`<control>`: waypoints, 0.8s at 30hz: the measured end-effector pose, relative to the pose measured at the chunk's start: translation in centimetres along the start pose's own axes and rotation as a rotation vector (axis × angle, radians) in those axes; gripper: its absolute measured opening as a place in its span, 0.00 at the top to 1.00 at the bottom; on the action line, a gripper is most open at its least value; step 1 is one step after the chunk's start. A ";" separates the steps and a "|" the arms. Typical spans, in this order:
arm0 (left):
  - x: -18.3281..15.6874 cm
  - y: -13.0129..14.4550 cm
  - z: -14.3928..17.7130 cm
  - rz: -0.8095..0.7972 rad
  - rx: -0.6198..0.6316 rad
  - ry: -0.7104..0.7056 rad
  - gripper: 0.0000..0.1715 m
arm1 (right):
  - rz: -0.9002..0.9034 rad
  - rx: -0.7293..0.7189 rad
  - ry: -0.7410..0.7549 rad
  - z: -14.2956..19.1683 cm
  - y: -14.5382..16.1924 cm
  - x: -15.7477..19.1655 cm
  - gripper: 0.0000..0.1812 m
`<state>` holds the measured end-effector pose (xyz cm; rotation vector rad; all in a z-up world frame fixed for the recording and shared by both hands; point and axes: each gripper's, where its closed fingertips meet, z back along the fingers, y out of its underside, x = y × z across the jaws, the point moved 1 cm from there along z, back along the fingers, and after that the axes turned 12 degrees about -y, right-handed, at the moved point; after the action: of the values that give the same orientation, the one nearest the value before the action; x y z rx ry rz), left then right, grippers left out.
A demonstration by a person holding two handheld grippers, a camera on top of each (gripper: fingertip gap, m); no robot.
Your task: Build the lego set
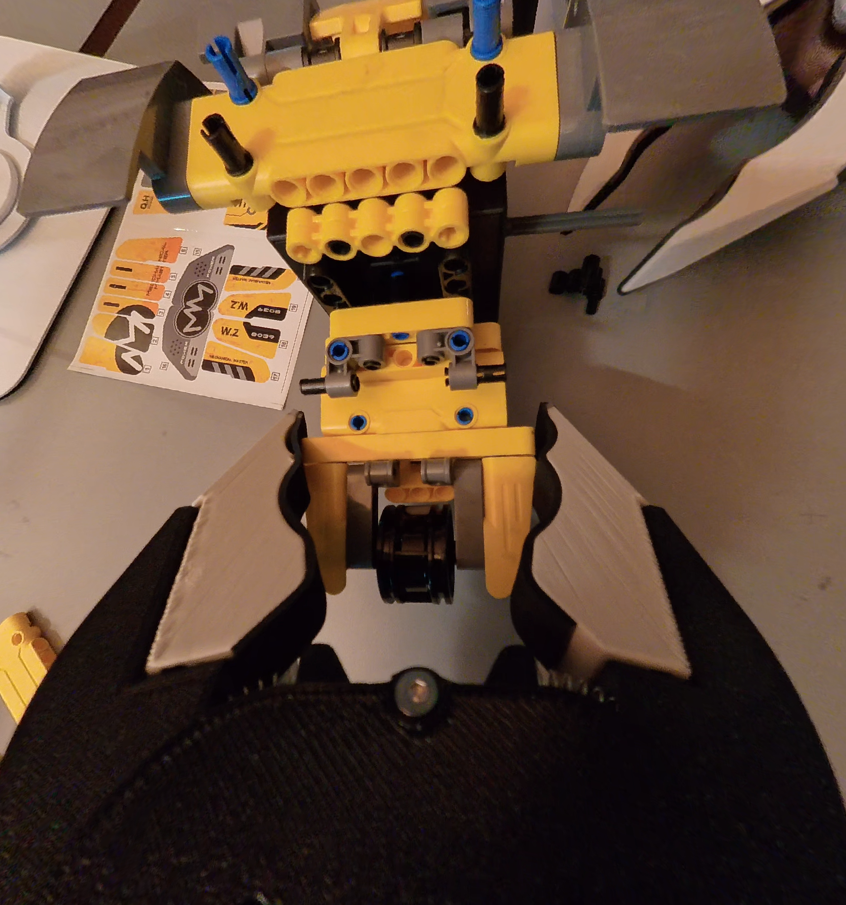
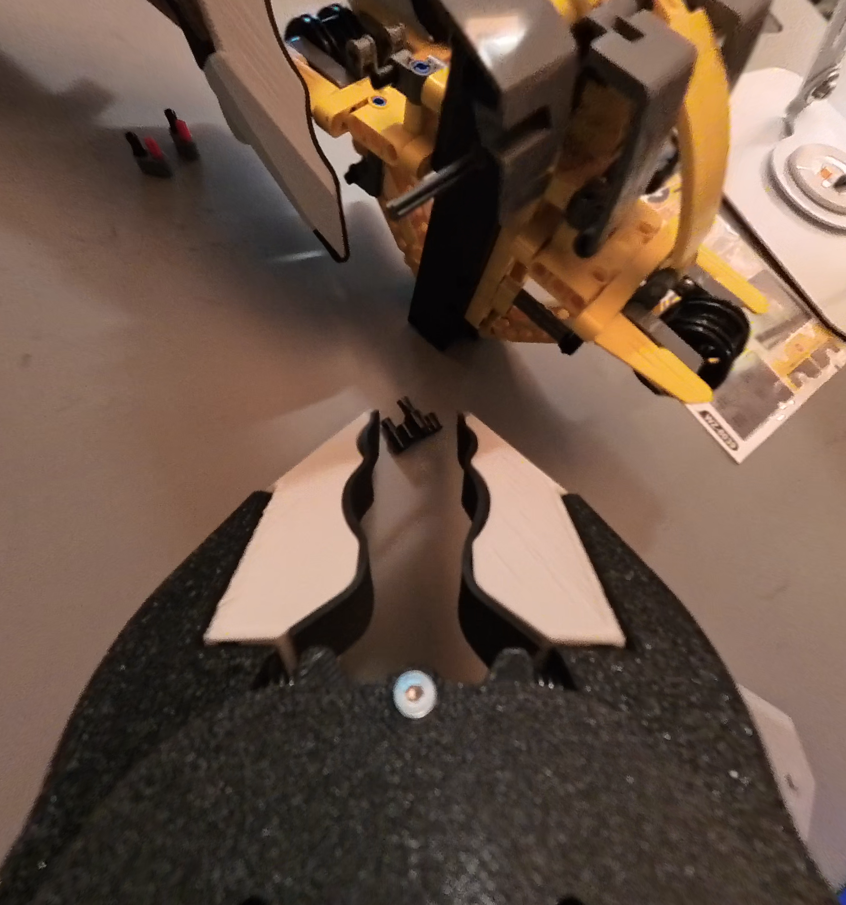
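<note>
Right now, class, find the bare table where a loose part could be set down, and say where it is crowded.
Bare: table between the right gripper and two red-and-black pins; also right of the yellow model held by the left gripper, below the small black piece. Crowded: around the sticker sheet and white base.

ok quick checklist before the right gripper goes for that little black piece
1. Left gripper clamped on the yellow model: ok.
2. Right gripper open: ok.
3. Small black piece between its fingertips: ok.
4. Piece lies free on the grey table, apart from the model: ok.
5. Fingers touching the piece: not ok, gaps both sides.
6. Piece's shape and best grip face: cannot tell, blurred.
</note>
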<state>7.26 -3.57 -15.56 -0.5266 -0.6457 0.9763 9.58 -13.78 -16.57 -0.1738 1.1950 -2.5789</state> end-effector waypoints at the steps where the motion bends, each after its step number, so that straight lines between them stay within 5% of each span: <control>1: 0.0 0.0 0.0 -0.001 0.000 0.000 0.48 | -0.008 0.000 -0.004 0.2 0.2 -0.1 0.83; 24: 0.0 0.0 0.0 -0.011 0.005 -0.006 0.48 | 0.020 0.048 -0.098 -0.5 1.1 1.3 0.93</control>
<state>7.24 -3.52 -15.58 -0.5160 -0.6507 0.9692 8.42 -14.53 -17.72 -0.2730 1.0931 -2.5474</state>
